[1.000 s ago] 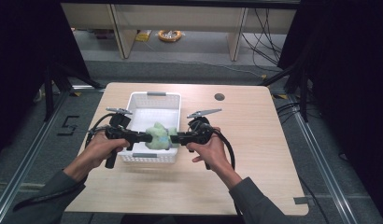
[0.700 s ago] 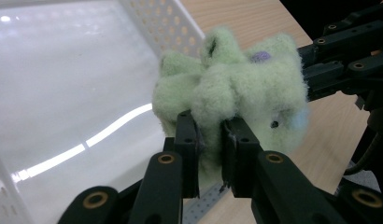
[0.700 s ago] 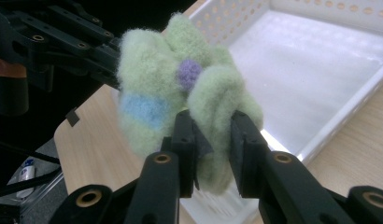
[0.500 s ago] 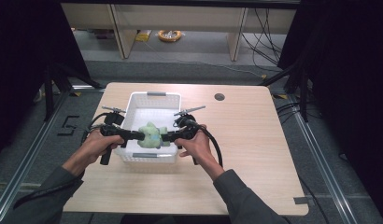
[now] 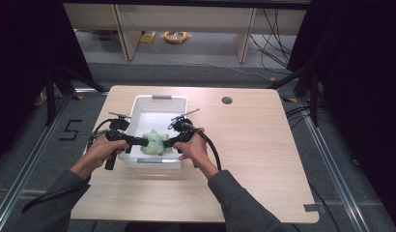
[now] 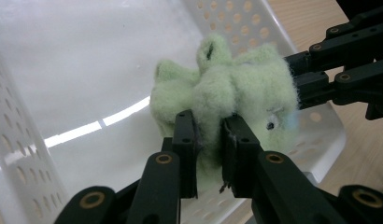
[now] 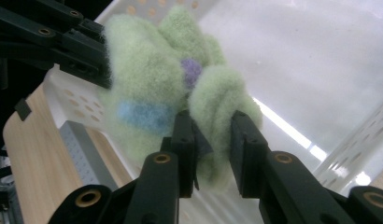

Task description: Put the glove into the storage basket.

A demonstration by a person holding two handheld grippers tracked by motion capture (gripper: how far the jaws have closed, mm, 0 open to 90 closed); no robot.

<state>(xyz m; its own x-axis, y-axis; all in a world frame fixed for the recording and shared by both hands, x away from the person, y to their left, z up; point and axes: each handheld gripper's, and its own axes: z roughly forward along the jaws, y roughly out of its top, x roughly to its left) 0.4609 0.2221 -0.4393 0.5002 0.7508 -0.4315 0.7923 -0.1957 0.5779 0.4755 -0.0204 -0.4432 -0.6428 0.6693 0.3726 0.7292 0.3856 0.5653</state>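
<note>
both claws, left claw (image 5: 144, 141) and right claw (image 5: 166, 142), pinch the green plush toy (image 5: 154, 142), seemingly above the white basket (image 5: 160, 102).

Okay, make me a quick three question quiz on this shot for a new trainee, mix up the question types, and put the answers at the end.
1. True or false: the green plush toy lies flat on the wooden table, untouched.
2. Multiple choice: what is straight below the toy? A) a cardboard box B) the white perforated basket C) the dark round hole in the tabletop
3. Fill in: the left gripper and the right gripper each pinch a fold of the ____.

Key: 1 false, both grippers hold it over the basket. 2 B. 3 green plush toy.
</note>
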